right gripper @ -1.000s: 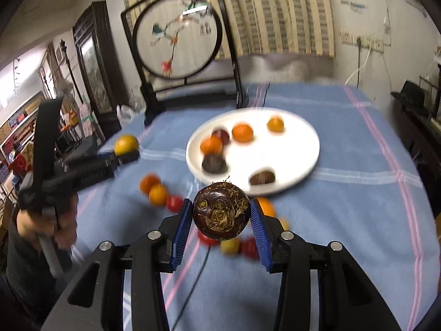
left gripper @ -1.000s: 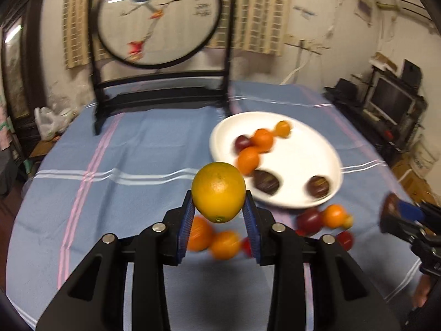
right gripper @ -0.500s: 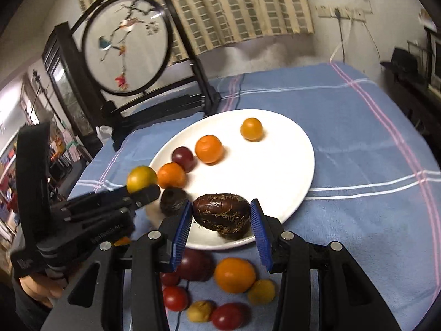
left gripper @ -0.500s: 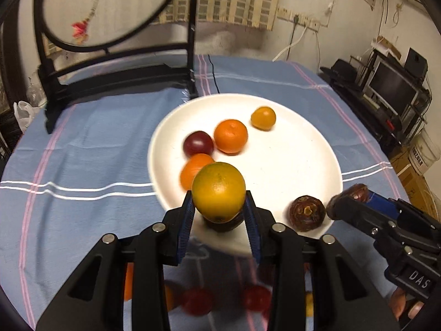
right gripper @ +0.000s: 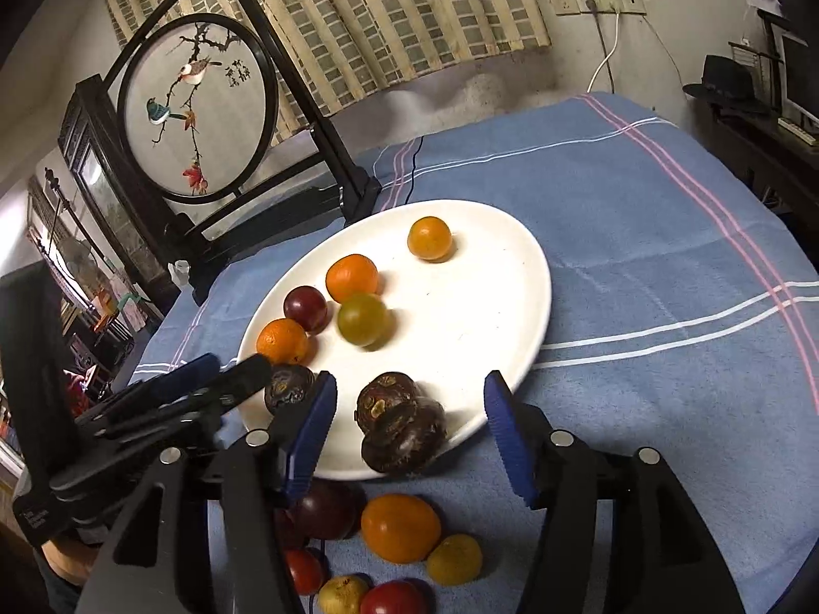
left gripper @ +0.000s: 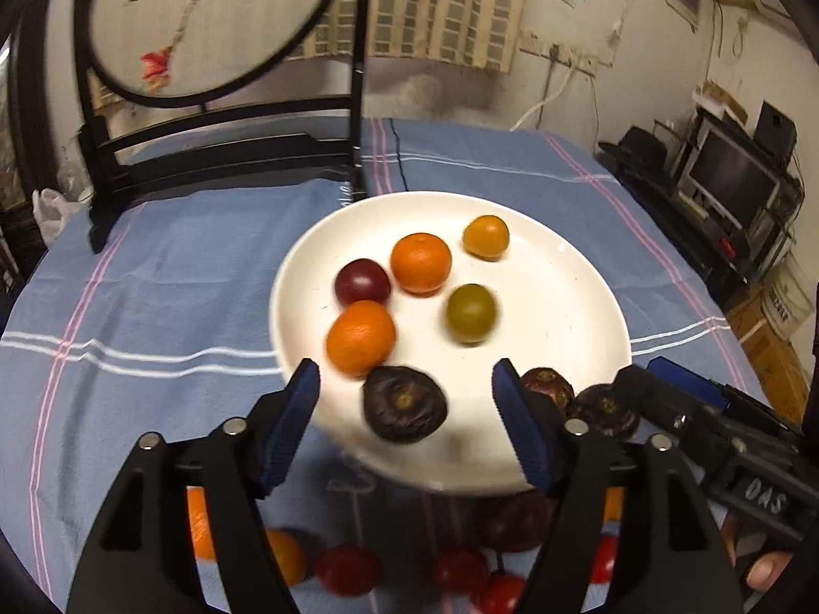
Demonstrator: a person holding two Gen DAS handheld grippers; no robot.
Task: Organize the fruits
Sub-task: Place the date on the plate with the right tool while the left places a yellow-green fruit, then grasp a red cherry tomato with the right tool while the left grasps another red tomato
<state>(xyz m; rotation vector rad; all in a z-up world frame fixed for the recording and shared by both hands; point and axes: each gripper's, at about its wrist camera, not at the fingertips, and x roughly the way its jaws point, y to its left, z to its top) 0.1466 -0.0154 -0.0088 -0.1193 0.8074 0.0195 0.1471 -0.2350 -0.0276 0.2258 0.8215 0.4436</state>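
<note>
On white plate [right gripper: 517, 276], dark fruits [right gripper: 402, 427] lie between spread right gripper [right gripper: 409, 424]; left gripper [left gripper: 404, 404] likewise released.

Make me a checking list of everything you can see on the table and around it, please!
Surface: round table under a blue striped cloth.
Job's things: white plate holding three orange fruits, one yellow-green fruit, one dark red fruit and three dark brown fruits near its front rim; more loose fruits lie on the cloth in front of the plate.
Clutter: round embroidered screen on a black stand behind the plate.
Grippers: left gripper open, empty; right gripper open, empty, over the brown fruits.
Cables: white cord hanging from a wall socket.
Surroundings: bamboo blind, hat, monitor.
</note>
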